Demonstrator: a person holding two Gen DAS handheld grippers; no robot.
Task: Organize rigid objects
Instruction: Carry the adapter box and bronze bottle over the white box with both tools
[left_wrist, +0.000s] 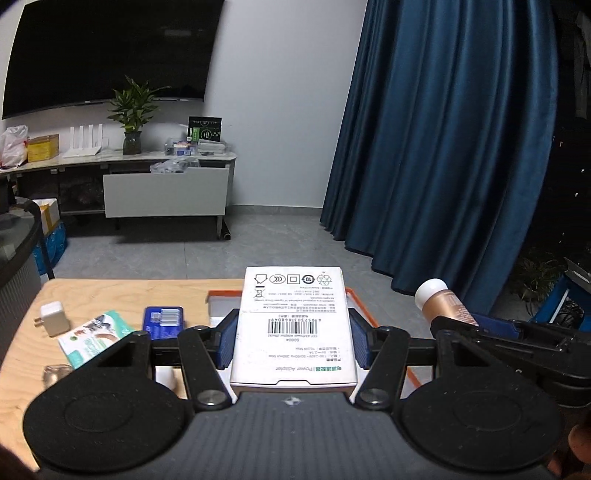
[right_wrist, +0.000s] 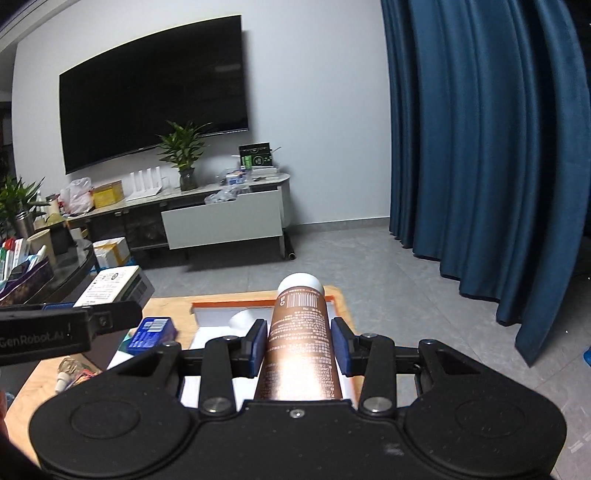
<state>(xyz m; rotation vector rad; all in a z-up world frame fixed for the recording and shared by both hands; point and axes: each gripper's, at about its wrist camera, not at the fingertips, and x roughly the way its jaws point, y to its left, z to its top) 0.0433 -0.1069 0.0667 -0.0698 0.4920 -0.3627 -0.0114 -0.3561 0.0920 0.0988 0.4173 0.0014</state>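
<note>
My left gripper is shut on a white power adapter box with a barcode and holds it above the orange-rimmed white tray. My right gripper is shut on a copper-brown tube with a white cap, held over the same tray. The tube and the right gripper show at the right of the left wrist view. The box and the left gripper show at the left of the right wrist view.
On the wooden table lie a white plug charger, a green-white packet, a blue tin and a small clear item. A white round item lies in the tray. Blue curtain at right, TV cabinet behind.
</note>
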